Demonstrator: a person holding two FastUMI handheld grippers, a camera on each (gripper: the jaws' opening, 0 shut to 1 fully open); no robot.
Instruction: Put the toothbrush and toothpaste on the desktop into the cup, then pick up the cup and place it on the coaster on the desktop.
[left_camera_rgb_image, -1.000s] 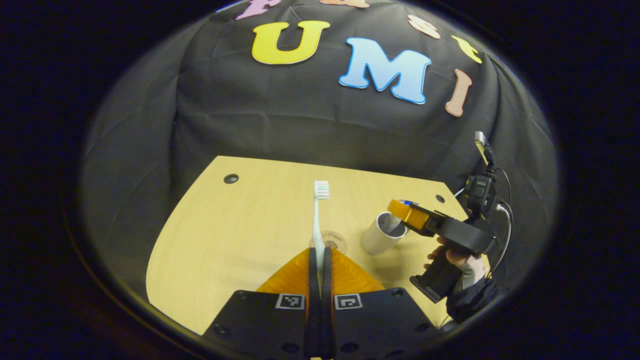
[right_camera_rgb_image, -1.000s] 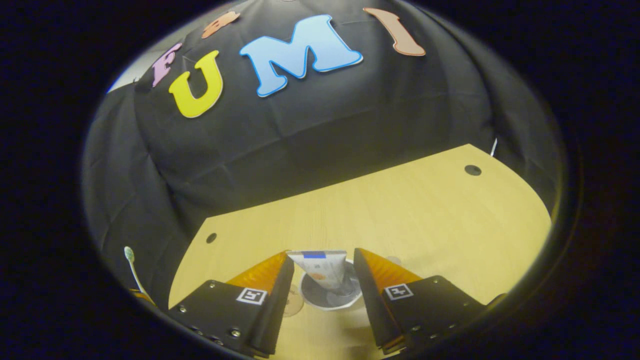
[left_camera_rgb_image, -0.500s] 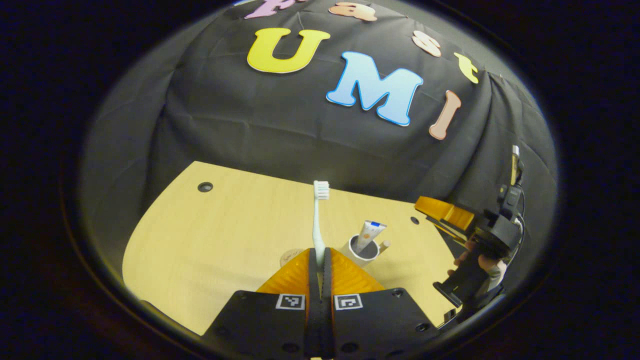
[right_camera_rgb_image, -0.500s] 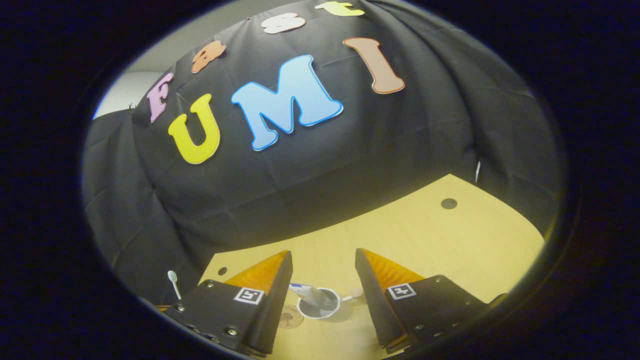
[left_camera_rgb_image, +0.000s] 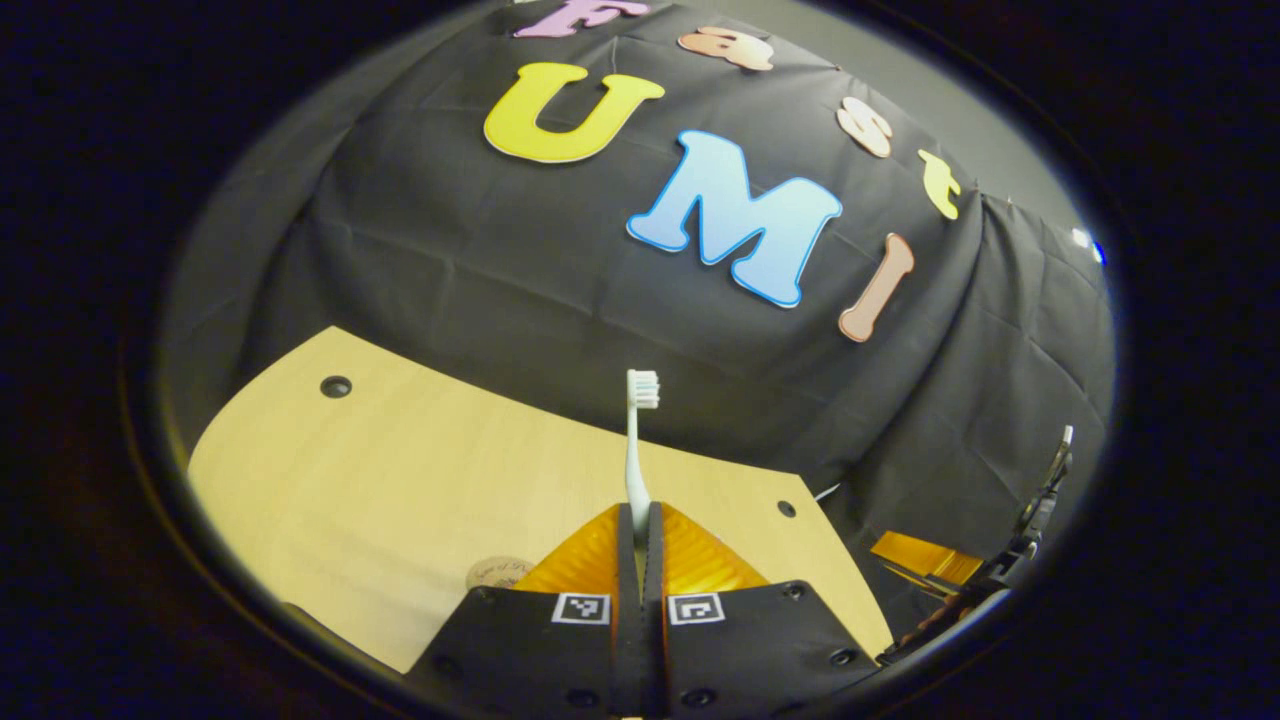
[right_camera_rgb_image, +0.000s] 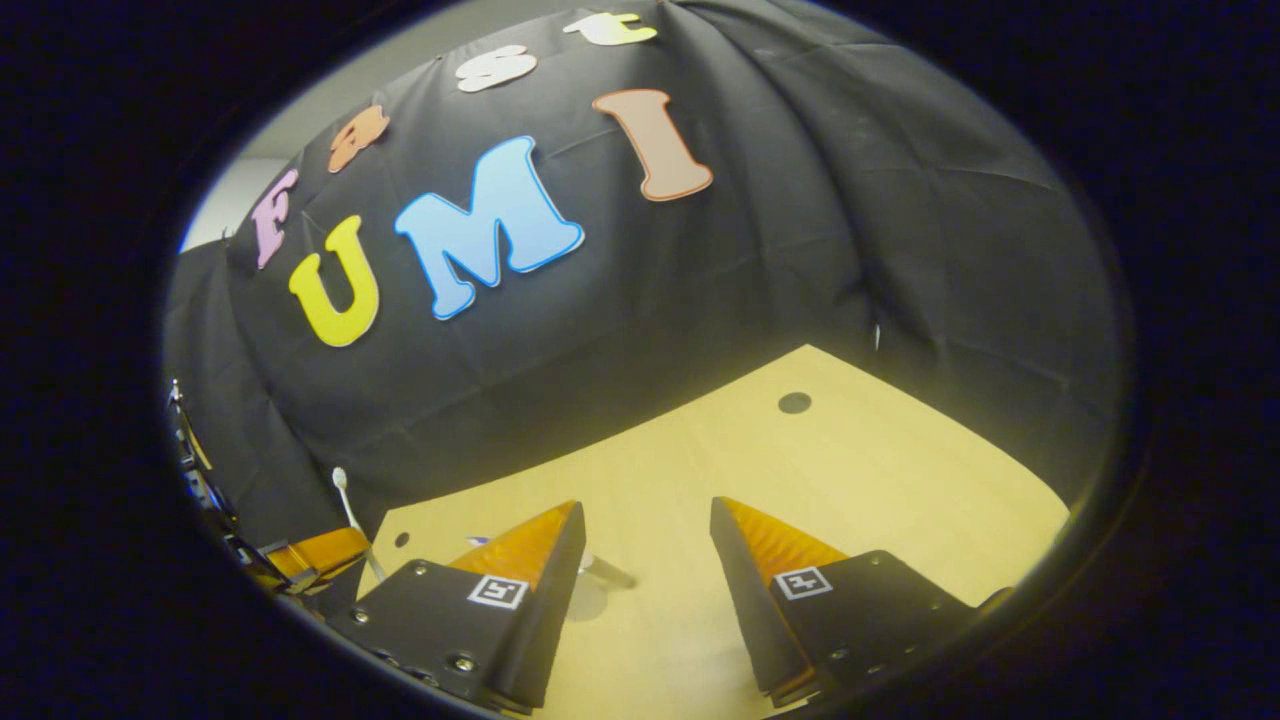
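L hand-held gripper (left_camera_rgb_image: 640, 515) still pinching toothbrush (left_camera_rgb_image: 636, 440); R hand-held gripper (right_camera_rgb_image: 645, 520) spread, backed off cup.

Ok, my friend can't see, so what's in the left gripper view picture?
The left gripper is shut on a white toothbrush that stands straight up, bristles on top. Below lies a wooden desktop with a round coaster peeking out beside the fingers.

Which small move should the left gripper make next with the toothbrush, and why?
Probably carry it toward the cup. The left gripper is shut on the toothbrush, held upright above the desk, bristles up, not yet in the cup; the right gripper is open and holds nothing.
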